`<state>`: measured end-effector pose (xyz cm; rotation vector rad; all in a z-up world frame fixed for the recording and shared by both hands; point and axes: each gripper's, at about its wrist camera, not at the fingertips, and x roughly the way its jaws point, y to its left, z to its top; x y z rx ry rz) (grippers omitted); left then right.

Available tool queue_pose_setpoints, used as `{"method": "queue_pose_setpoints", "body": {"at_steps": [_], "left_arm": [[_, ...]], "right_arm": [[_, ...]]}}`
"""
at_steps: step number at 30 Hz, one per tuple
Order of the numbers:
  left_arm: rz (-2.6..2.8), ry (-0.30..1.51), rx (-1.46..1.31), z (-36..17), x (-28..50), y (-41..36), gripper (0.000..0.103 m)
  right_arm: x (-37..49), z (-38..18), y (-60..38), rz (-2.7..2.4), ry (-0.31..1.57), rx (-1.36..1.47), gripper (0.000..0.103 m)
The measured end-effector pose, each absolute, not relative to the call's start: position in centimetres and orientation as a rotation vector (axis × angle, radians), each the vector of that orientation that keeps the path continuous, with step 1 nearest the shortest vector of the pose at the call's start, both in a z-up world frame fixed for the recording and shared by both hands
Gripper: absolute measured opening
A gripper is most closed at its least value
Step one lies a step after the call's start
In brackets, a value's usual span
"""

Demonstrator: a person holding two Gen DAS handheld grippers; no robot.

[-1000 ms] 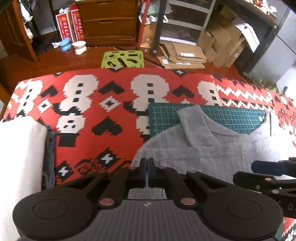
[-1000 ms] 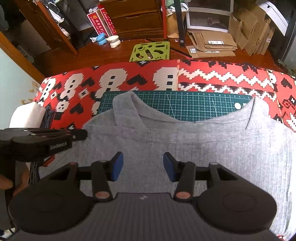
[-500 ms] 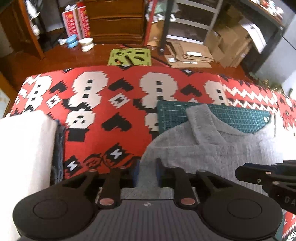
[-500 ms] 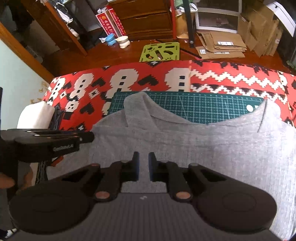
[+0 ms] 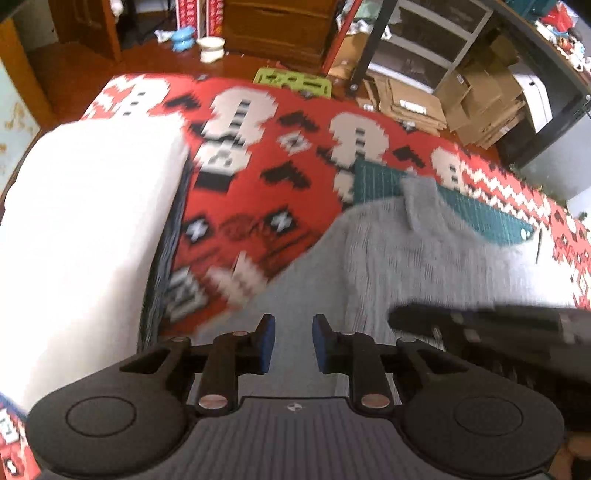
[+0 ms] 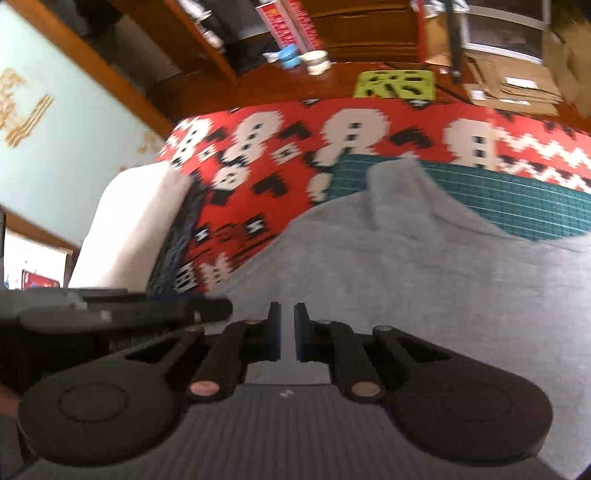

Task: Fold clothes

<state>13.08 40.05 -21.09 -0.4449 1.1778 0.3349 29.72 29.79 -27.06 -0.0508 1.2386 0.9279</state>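
Left wrist view
- Left claw [image 5: 293, 341]: jaws parted by a modest gap, blue pads facing each other, nothing between them; grey cloth shows below the gap.
- Grey sweater [image 5: 424, 266]: lies spread on the bench, its collar [image 5: 421, 201] resting over the green cutting mat [image 5: 491, 218].
- Bench cover: red patterned blanket [image 5: 258, 192] with white and black figures.
- White folded stack [image 5: 85, 229]: on the left, with a dark denim edge [image 5: 162, 273] just beside it.
- Right claw [image 5: 480, 321]: a blurred black bar crossing in from the right.
- Only here: black shelving and the cardboard boxes [image 5: 480, 99] in full.
- Writing: too blurred to read.

Right wrist view
- Right claw [image 6: 287, 330]: jaws nearly together, a narrow slit left, nothing pinched; it hangs over the sweater [image 6: 424, 280].
- Left claw [image 6: 218, 310]: side-on at the left edge, its opening hidden.
- Only here: pale wall with gold ornament [image 6: 26, 114] and a white bowl [image 6: 316, 61] on the wooden floor.
- Shared: lime-green perforated panel [image 6: 395, 85], cutting mat [image 6: 517, 199], white stack [image 6: 129, 221].
- Writing: red boxes [image 6: 291, 22] carry print, unreadable.
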Motion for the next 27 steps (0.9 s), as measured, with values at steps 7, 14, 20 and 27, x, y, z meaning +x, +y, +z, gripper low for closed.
{"method": "queue_pose_setpoints", "body": {"at_steps": [7,14,20,27], "left_arm": [[0.358,1.216,-0.474,-21.7,10.5,40.3,0.021],[0.366,1.199,-0.515,-21.7,10.1,41.2,0.021],[0.288,1.186,-0.54,-21.3,10.3,40.6,0.021],[0.22,1.178,-0.548,-22.2,11.6,38.8,0.021]], "right_arm": [[30.3,-29.1,32.7,0.931,1.268,-0.089,0.0],[30.6,-30.1,34.0,0.928,1.308,-0.073,0.0],[30.4,-27.7,31.3,0.885,1.305,-0.049,0.001],[29.9,-27.7,28.4,0.832,1.343,-0.079,0.001]]}}
